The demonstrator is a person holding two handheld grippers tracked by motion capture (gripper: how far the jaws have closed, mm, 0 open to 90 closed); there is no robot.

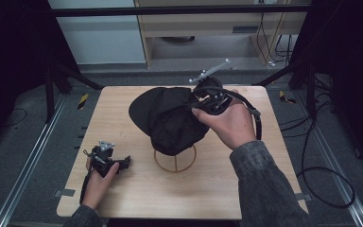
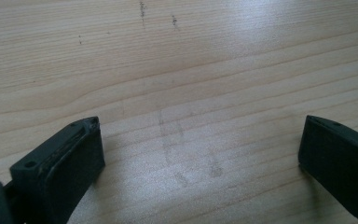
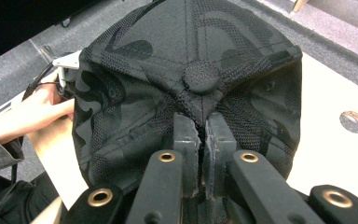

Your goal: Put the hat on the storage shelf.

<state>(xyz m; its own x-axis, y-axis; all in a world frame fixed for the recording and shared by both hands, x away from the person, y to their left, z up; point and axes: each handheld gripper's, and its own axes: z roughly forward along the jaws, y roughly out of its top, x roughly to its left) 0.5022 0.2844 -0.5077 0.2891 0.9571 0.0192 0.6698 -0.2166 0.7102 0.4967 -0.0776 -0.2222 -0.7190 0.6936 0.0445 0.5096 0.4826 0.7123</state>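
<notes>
Right claw (image 3: 199, 128) clenched on one black cap (image 3: 144, 84); left claw (image 2: 200, 149) released, over table (image 2: 191, 56).

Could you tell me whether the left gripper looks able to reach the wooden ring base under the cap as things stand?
Probably yes: the left gripper rests open on bare table, nothing between it and the ring base.

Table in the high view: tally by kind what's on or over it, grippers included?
Black cap: 1
Wooden ring stand: 1
Grippers: 2, the left gripper and the right gripper
Total: 4
</notes>
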